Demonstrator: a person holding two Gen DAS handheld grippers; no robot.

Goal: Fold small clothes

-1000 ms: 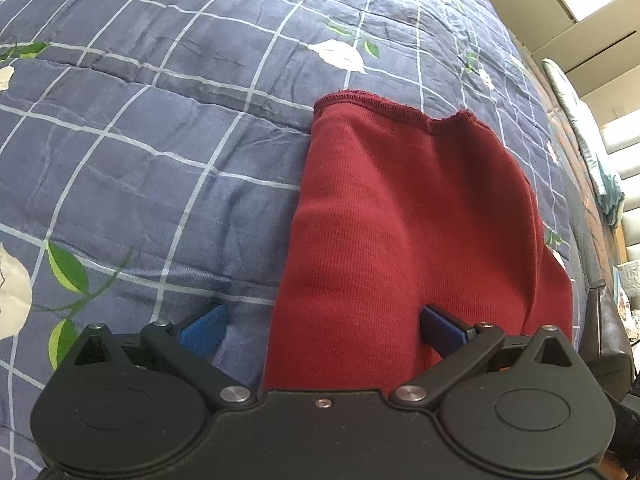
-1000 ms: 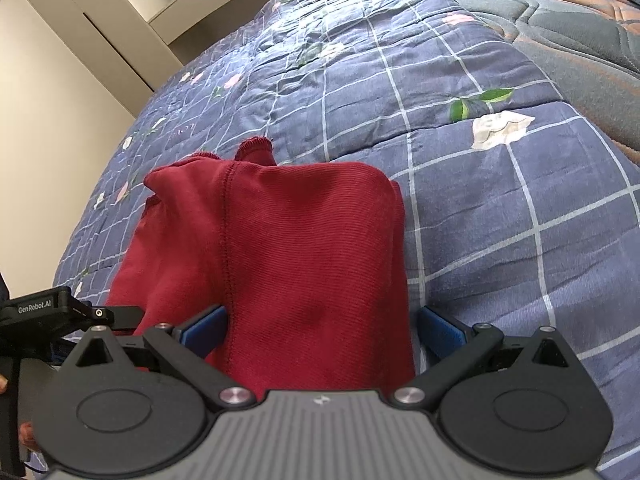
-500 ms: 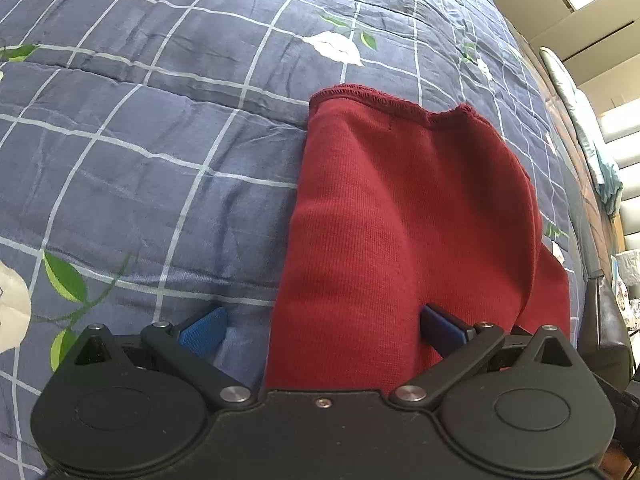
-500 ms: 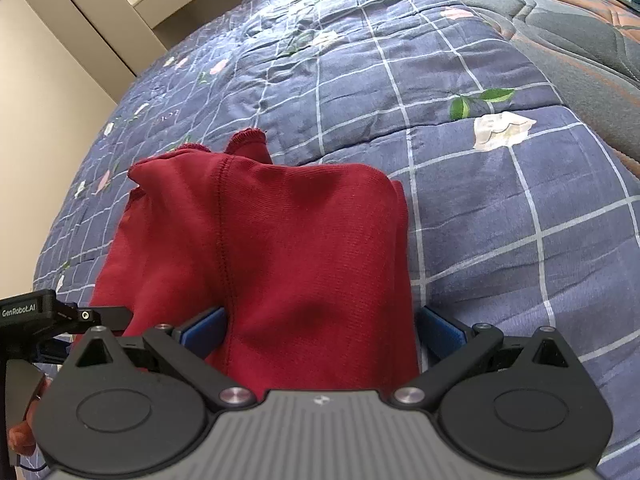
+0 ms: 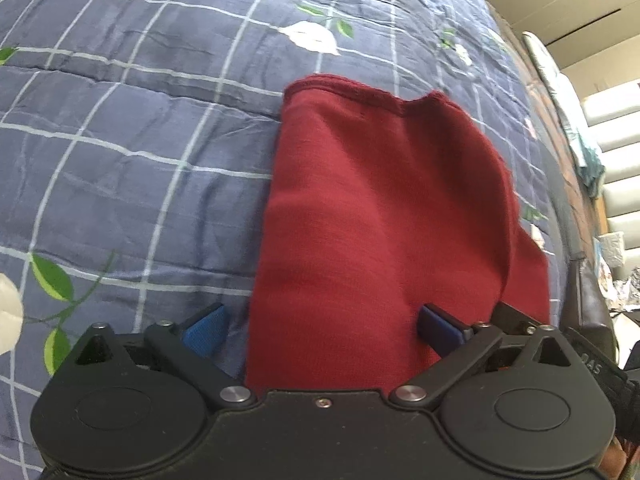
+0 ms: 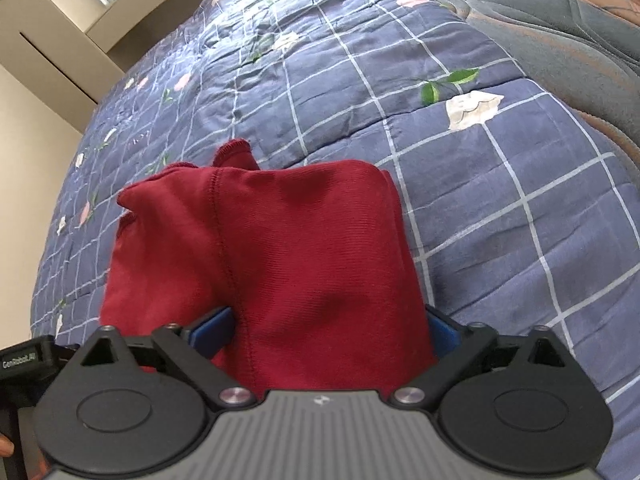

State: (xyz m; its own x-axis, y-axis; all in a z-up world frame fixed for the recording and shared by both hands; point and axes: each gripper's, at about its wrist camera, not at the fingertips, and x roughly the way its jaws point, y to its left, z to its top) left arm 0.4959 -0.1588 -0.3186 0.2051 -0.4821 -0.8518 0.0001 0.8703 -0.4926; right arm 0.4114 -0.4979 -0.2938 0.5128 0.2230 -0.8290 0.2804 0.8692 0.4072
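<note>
A dark red knit garment (image 5: pixel 380 208) lies folded on the blue checked quilt (image 5: pixel 120 140). My left gripper (image 5: pixel 322 328) stands over the garment's near left edge. Its jaws are closing: one blue pad (image 5: pixel 206 330) is over the quilt, the other over the cloth, and neither presses on it. In the right wrist view the same garment (image 6: pixel 304 240) shows a seam and a bunched far corner. My right gripper (image 6: pixel 326 328) straddles the garment's near right part. Its jaws are closing too, with cloth between the pads (image 6: pixel 212 330) and the far pad partly hidden by the garment's edge.
The flowered quilt (image 6: pixel 500 200) spreads around the garment on all sides. A grey and orange mattress edge (image 6: pixel 560 40) runs along the far right. A beige wall and cabinets stand beyond the bed. Part of the other gripper's black body (image 6: pixel 24 360) shows at the lower left.
Both pairs of pads stand slightly closer together than before. Both views have tilted a little, and the garment lies in the same place.
</note>
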